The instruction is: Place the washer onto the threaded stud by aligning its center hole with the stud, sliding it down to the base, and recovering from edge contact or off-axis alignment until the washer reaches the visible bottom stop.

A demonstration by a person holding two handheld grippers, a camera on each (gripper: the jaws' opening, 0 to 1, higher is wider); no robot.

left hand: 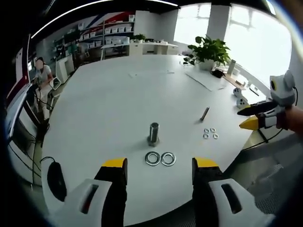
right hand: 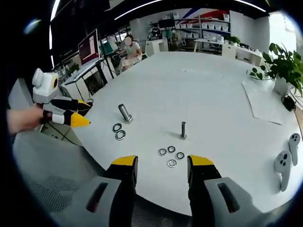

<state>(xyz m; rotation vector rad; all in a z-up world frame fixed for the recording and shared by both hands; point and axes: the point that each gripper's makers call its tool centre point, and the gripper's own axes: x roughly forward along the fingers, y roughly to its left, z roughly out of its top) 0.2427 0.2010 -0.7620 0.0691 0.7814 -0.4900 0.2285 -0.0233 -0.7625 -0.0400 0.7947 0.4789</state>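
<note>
Left tool (left hand: 159,165) released above worktop (left hand: 109,99): one stud (left hand: 153,133), two large washers (left hand: 160,159), four small washers (left hand: 210,133), one bolt (left hand: 204,113). Right tool (right hand: 162,163) released: four small washers (right hand: 171,154) near, stud (right hand: 183,130) beyond.

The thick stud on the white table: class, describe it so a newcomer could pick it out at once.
Start from the big white table and find the pair of large washers lying side by side near its front edge. Just behind them stands the thick stud, upright on a wider base. Unlike the thin stud beside the four small washers, it is short, fat and cylinder-like.
</note>
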